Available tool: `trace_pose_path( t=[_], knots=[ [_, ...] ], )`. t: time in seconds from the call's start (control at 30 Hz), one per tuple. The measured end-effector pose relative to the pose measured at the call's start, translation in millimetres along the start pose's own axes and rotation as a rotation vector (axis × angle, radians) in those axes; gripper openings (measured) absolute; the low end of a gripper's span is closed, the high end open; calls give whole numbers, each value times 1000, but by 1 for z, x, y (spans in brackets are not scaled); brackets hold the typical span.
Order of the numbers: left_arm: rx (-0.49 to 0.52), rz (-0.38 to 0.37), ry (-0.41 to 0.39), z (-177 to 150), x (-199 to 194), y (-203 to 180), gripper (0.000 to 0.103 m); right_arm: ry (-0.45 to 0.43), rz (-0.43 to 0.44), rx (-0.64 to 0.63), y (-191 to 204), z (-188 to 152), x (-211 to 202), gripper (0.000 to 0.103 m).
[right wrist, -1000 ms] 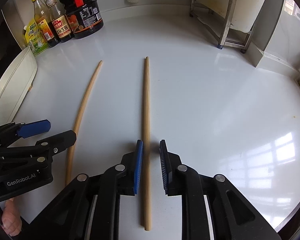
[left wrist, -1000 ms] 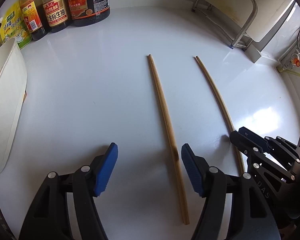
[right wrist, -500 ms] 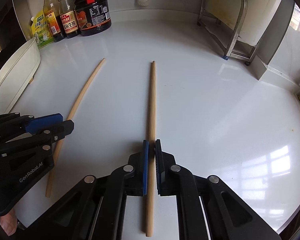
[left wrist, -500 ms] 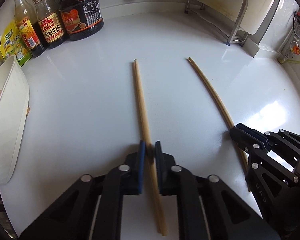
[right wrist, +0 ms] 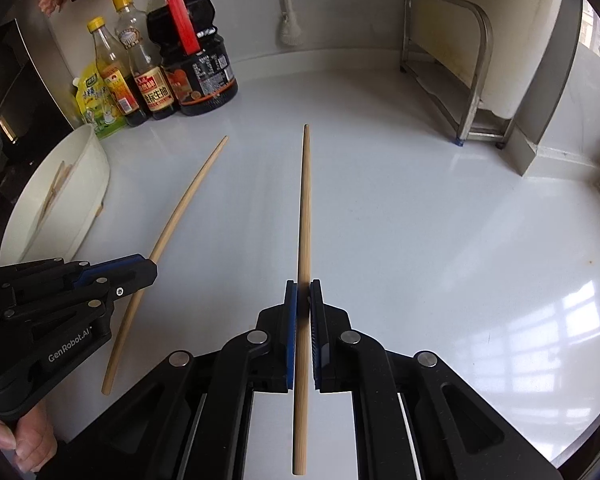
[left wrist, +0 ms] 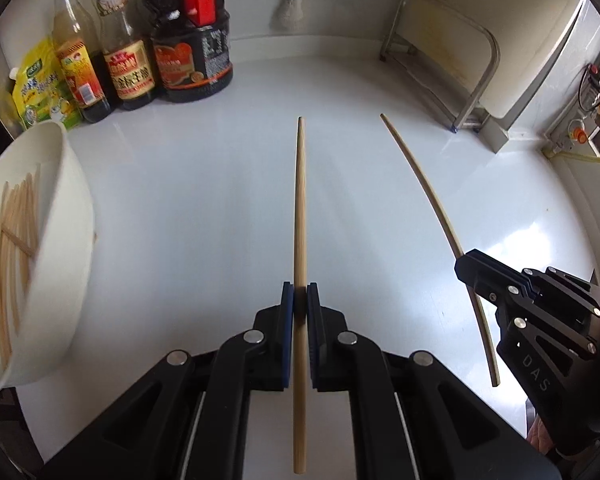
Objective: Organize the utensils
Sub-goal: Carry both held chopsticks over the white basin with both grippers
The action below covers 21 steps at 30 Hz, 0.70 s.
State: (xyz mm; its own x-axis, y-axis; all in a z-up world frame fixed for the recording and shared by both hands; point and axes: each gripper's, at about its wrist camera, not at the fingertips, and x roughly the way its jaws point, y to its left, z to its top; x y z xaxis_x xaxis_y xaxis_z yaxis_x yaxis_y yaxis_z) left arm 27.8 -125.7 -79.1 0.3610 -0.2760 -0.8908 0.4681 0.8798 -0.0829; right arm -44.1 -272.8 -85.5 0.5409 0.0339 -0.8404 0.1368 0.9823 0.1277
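Both grippers are clamped, each on one wooden chopstick. Seen from the left wrist, the left gripper (left wrist: 300, 294) is closed on the left chopstick (left wrist: 300, 200), gripped well back from the tip, so that most of the stick runs toward twelve o'clock over the white counter (left wrist: 188, 200). At four o'clock in that view the right gripper (left wrist: 466, 266) is seen pinching the right chopstick (left wrist: 420, 184); from its own camera (right wrist: 302, 292) the same grip is confirmed.

The pick-up step appears to be done, and carriage to the store is judged to come next. A white oval dish (left wrist: 74, 240) is set at nine o'clock, with a bundle of like sticks (left wrist: 14, 240) lying inside, though that edge is blurred and their count cannot be read. Both sticks would need to be swung leftward and lowered lengthwise over the rim.

The chopsticks are pale, round, slender and slightly tapered. The counter is glossy and reflective. The dish looks smooth, probably plastic or ceramic. Sauce bottles (left wrist: 192, 40) are grouped at eleven o'clock.
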Motion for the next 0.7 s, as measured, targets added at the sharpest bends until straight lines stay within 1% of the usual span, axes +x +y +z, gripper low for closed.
trace_pose_path(
  t=[0.1,0.17,0.27,0.37,0.53,0.6,0.7],
  knots=[
    [-22,30,-51,12,-27,23,7,-33,26,-36,26,18,-12,6],
    [-42,58,-86,18,-45,43,7,-47,60,-54,45,31,-17,6],
    [-74,116,-131,23,-69,78,7,-62,109,-98,82,47,-17,6],
    [-123,155,-155,22,-86,117,7,-69,166,-150,123,61,-13,6],
    [-188,225,-168,15,-101,177,7,-58,257,-231,194,81,2,6],
    [-211,251,-160,12,-103,198,7,-45,286,-261,221,90,10,6],
    [-239,279,-126,7,-97,228,7,-10,302,-301,257,99,28,6]
  ],
)
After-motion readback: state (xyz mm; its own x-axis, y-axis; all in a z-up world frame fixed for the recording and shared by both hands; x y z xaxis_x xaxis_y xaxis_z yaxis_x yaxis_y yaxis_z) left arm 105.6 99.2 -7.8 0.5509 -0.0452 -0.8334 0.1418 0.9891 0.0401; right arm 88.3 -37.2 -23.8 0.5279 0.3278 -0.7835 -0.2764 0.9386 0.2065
